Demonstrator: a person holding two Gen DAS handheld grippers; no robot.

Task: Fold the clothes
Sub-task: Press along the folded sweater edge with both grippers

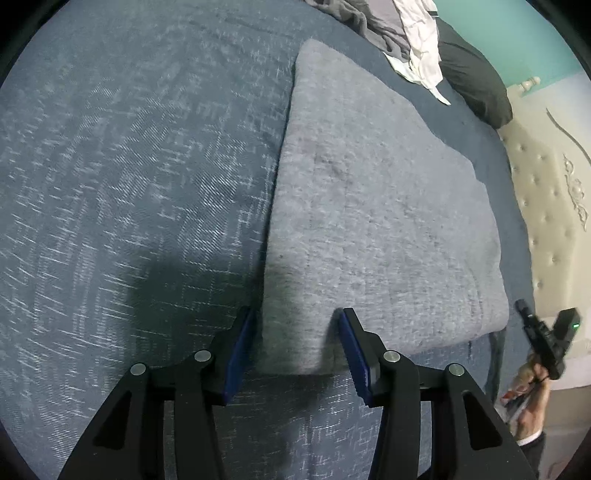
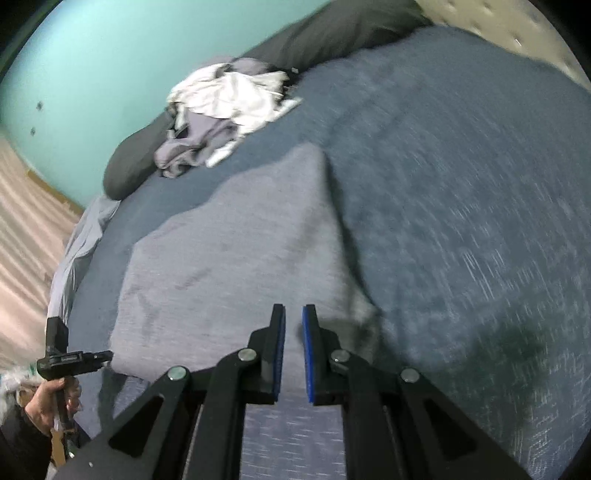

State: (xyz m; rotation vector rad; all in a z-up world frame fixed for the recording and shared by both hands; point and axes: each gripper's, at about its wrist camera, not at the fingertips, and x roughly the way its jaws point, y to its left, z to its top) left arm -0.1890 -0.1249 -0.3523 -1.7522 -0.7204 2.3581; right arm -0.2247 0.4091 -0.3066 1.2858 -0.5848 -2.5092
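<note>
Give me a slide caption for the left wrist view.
Left gripper straddles the near corner of a folded grey garment on the blue bedspread.

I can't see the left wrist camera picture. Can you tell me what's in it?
A folded grey fleece garment lies flat on a blue bedspread, and the left gripper stands open around its near corner. Behind it are a pile of unfolded clothes and a dark pillow; at right, a hand holds the other gripper.
</note>
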